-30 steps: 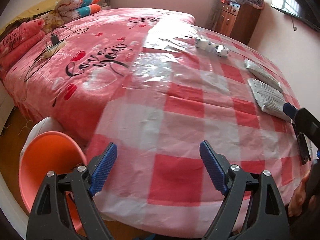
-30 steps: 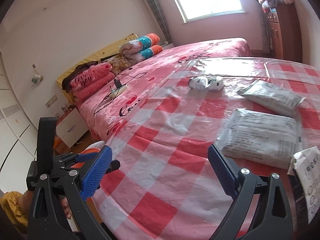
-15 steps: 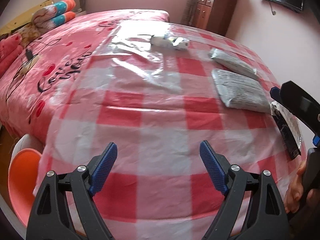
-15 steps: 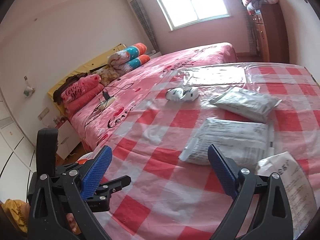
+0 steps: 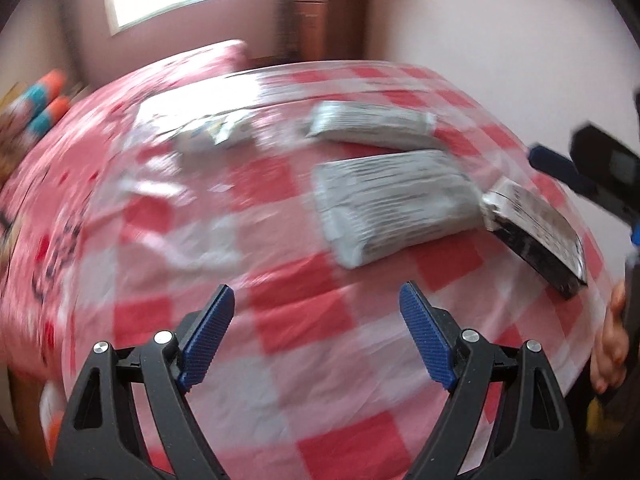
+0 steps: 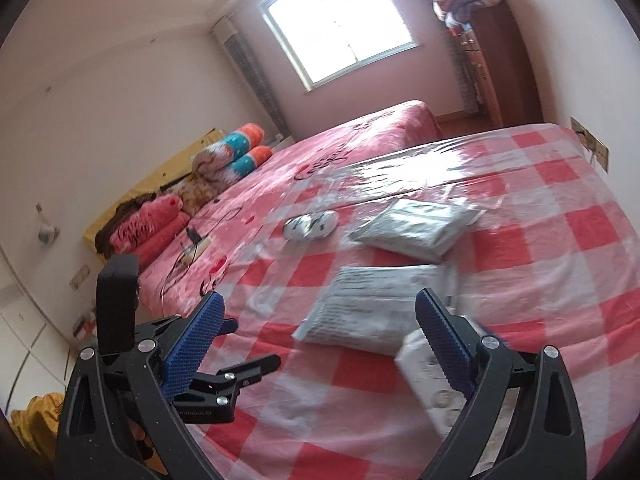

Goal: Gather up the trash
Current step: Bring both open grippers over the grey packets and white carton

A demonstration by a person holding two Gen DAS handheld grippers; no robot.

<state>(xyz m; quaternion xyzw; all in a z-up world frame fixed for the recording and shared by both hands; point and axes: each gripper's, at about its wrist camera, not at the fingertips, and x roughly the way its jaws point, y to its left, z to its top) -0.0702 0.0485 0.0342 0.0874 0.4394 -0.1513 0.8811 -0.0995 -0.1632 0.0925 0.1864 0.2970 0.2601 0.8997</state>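
Nothing looks collected yet. Left to right on the bed's checked sheet [image 6: 560, 240] lie a small crumpled white wrapper [image 6: 310, 225], two grey mailer bags [image 6: 416, 229] [image 6: 380, 304], one beyond the other, and a white printed pouch [image 6: 428, 376] at the near right edge. The left tongs [image 5: 316, 336] hover spread and empty over the near sheet. The right tongs [image 6: 320, 336] are spread too, the pouch just behind the right blade. The sheet's far right half offers open room; the pouch overhangs the near edge.
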